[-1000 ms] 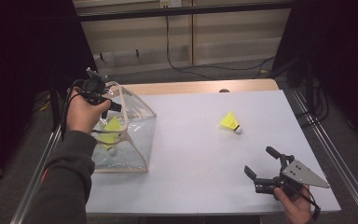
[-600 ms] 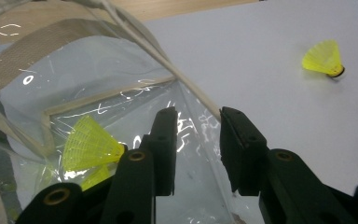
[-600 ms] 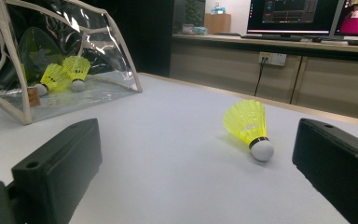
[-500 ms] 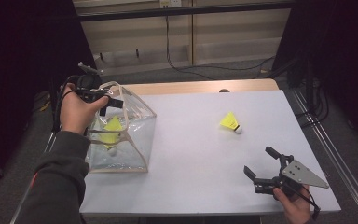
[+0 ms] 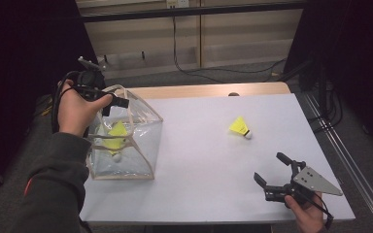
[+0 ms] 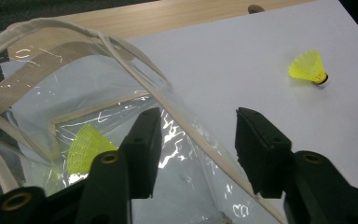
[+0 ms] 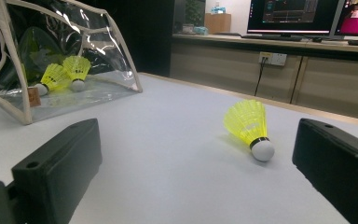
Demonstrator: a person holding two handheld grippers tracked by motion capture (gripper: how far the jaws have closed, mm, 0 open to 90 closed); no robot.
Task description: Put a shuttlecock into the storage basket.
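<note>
A clear bag with cream trim (image 5: 137,145) stands at the table's left, and two yellow shuttlecocks (image 5: 115,137) lie inside it. My left gripper (image 5: 113,106) hovers just over the bag's open top. Its jaws have just been opening and now stand apart, pressing on nothing. In the left gripper view the bag's rim (image 6: 135,58) runs below the left gripper (image 6: 198,116). A third yellow shuttlecock (image 5: 239,127) lies loose on the white table. My right gripper (image 5: 269,166) rests near the front right edge, open, with that shuttlecock (image 7: 249,123) ahead between its jaws, well apart.
The white tabletop (image 5: 199,155) has a wooden strip (image 5: 199,91) along its far edge. A metal rail (image 5: 342,153) runs beside the right side. Cables lie on the floor behind. Monitors (image 7: 293,11) stand on a counter in the right gripper view.
My left hand has lifted from the bag's mouth and drifted up and left, its jaws spreading apart. The right gripper and the loose shuttlecock have stayed put.
</note>
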